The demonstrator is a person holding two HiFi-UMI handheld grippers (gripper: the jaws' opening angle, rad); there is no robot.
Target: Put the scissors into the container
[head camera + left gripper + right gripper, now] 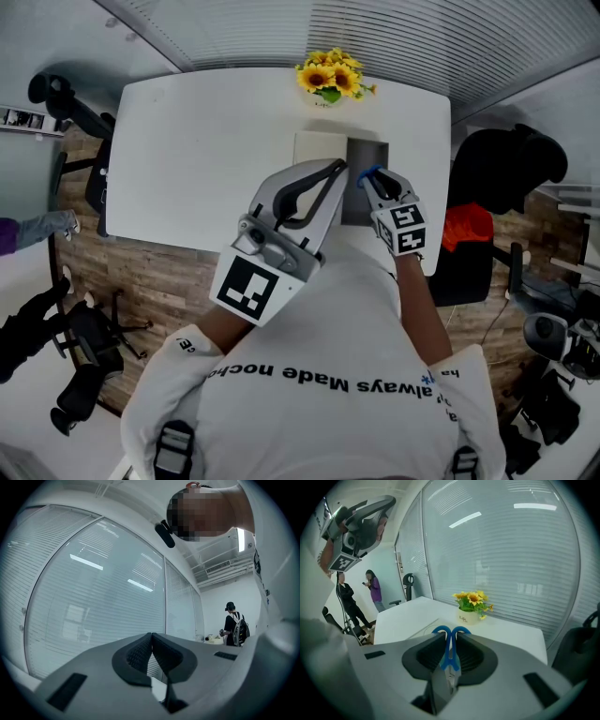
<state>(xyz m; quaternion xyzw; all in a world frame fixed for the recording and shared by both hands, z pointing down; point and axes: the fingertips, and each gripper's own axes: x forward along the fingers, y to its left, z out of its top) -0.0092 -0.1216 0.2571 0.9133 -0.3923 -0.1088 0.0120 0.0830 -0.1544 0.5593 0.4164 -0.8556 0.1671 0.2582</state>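
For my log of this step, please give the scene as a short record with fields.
left tongs: shut, empty, held high
right tongs: shut on blue-handled scissors
container: on white table, near the right tongs
sunflower pot: at table's far edge
task state: scissors not yet in container

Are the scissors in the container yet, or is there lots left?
Not yet. Done: the scissors are picked up. In hand: the right tool is shut on their blue handles, held above the table by the grey container. Left: lower them in and let go. The left tool is shut, empty.
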